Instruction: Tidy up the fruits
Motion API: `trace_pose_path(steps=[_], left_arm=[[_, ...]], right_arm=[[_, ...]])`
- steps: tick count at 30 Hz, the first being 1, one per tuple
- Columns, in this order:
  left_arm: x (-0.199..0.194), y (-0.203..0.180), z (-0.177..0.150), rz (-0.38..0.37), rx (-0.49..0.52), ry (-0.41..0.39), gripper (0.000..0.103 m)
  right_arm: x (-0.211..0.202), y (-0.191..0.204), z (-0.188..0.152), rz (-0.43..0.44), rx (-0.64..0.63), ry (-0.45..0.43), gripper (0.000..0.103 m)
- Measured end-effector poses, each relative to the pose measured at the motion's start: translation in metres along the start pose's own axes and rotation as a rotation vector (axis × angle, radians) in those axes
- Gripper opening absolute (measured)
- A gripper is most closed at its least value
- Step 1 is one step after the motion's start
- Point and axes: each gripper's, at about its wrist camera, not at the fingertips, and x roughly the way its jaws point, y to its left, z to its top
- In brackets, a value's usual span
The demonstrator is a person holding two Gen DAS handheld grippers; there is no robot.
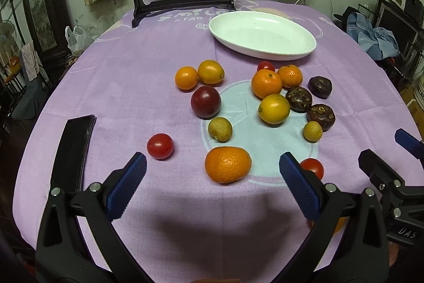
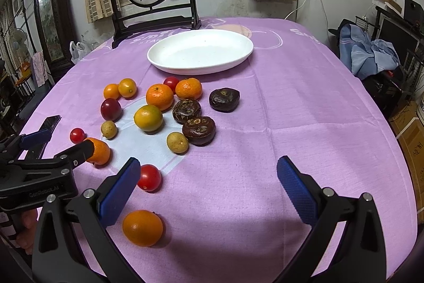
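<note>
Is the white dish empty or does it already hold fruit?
Empty. The white dish shows only its bare inside in both views; every fruit lies on the purple tablecloth in front of it.

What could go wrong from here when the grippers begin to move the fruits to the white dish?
1. The fruits are round and lie loose on the cloth, so the orange ahead of the open left gripper may roll if a finger pushes it.
2. A hard squeeze might burst a cherry tomato.
3. The phone lies near the left gripper and may be knocked.

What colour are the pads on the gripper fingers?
Blue, with a ribbed texture, on black fingers; clearest in the right wrist view.
</note>
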Motion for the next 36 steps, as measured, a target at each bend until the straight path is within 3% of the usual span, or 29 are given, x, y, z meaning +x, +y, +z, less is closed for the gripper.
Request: trace_pose_path(steps=[36], left_arm=[[-0.0035, 0.0006, -0.001, -0.023, -0.01, -0.004, 0.101]], right_arm=[[0.0004, 0.0015, -0.0023, 0.014, -0.001, 0.0, 0.102]])
